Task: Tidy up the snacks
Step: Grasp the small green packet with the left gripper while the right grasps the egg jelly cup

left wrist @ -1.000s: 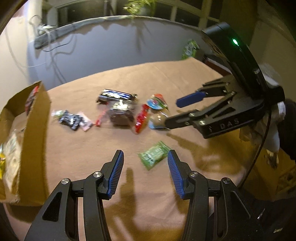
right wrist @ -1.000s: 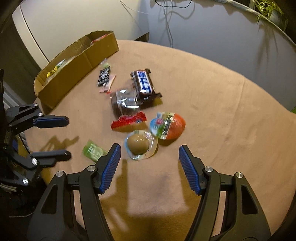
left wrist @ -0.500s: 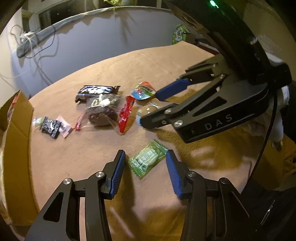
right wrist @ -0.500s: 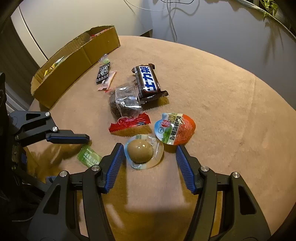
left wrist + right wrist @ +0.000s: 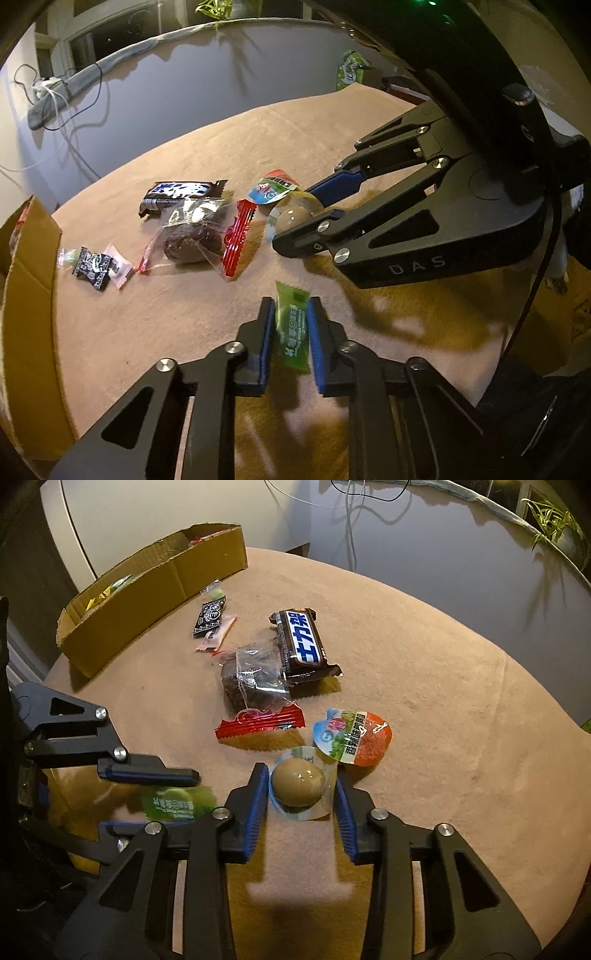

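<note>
Left wrist view: the left gripper [image 5: 291, 332] has its fingers [image 5: 266, 338] pressed in on the green sweet packet [image 5: 292, 330], which stands on edge between the pads. Keep the squeeze light and lift straight up, then swing left toward the cardboard box [image 5: 26, 295]. The box interior is cut off here, so pick the drop spot late. Ahead of the fingers, the right gripper [image 5: 308, 210] hides most of the egg pack.

Right wrist view: the right gripper [image 5: 299, 790] has its fingers [image 5: 258, 797] nearly closed around the egg pack [image 5: 300, 788], film rim bowing against the pads. Grip the tray edge, not the egg. Whether it's off the desk [image 5: 424, 672] I can't quite tell. The green packet is blurred, left of these fingers.
</note>
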